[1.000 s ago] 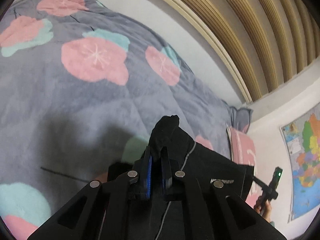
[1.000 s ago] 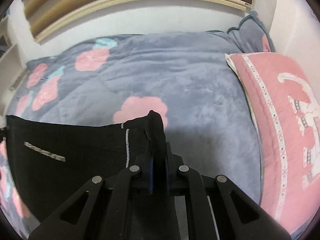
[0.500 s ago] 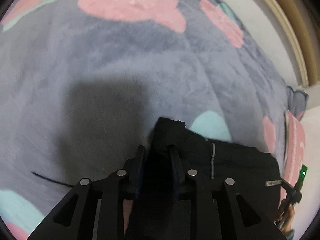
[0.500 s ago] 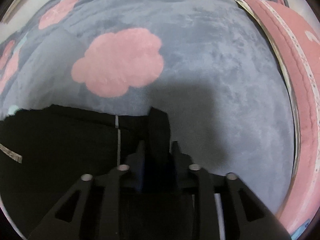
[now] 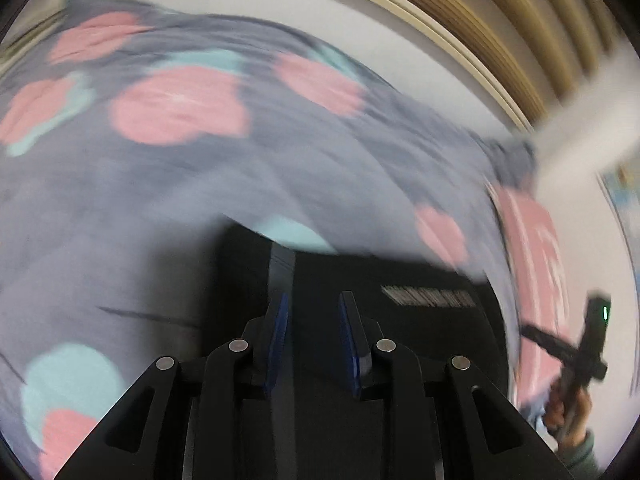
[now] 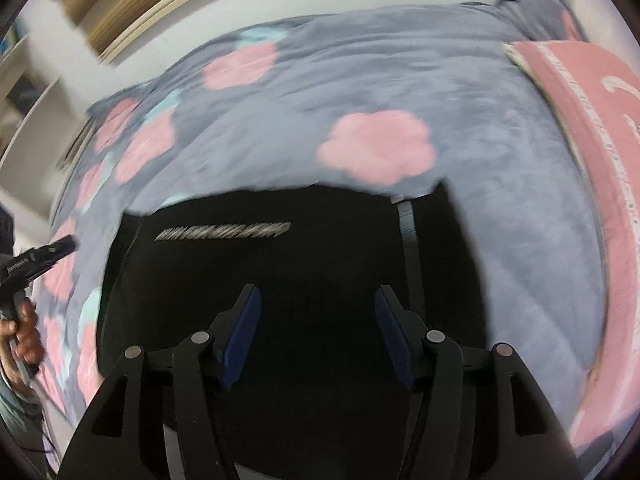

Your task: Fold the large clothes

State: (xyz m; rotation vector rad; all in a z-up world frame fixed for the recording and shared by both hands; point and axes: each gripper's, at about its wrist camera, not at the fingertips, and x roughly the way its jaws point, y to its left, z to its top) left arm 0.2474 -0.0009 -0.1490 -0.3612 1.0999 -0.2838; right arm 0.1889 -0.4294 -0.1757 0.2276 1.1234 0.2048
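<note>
A black garment (image 5: 400,332) with a grey seam stripe and a small silver logo lies flat on the bed. It also shows in the right wrist view (image 6: 280,272). My left gripper (image 5: 314,308) is open and empty, just above the garment's far left corner. My right gripper (image 6: 318,308) is open wide and empty, above the garment near its far right corner. Each gripper shows at the edge of the other's view, the right one (image 5: 576,344) and the left one (image 6: 36,260).
A grey-blue quilt (image 6: 360,92) with pink and teal flowers covers the bed. A pink pillow (image 6: 600,128) lies at the right end. A white wall and a wood-slatted headboard (image 5: 500,20) stand behind the bed. Both views are motion-blurred.
Both grippers have let go of the garment's corners and opened. The garment has dropped flat on the quilt. Both grippers have pulled back and tilted up.
</note>
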